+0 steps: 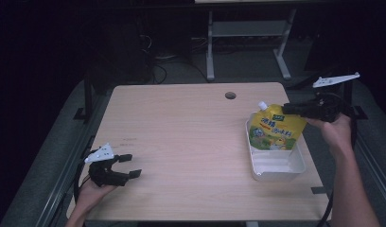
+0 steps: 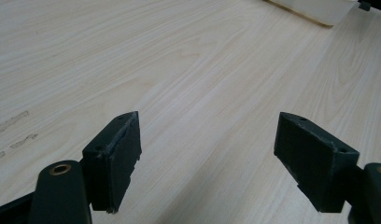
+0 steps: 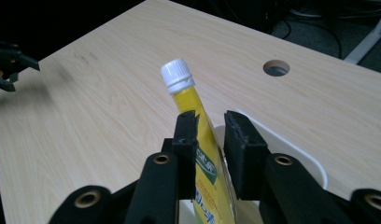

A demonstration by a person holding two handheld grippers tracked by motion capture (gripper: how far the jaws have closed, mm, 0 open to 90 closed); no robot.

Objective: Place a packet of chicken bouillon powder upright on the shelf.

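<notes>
yellow spouted pouch (image 1: 275,128) stood upright in white tray (image 1: 276,168) at table's (image 1: 181,142) right edge. right gripper (image 3: 211,122) straddled pouch top, jaws slightly apart. left gripper (image 2: 207,140) well left of tray, jaws wide, empty.

bare table (image 1: 181,127) left of tray (image 1: 295,171), pouch (image 1: 275,127).

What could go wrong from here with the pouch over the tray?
1. The right gripper has the yellow spouted pouch edge-on at its upper corner, with a gap on one side; the pouch could slip or swing.
2. The pouch stands at the far end of the white tray, so on release it may flop over the rim.
3. The left gripper rests open, too far off to steady anything.
</notes>
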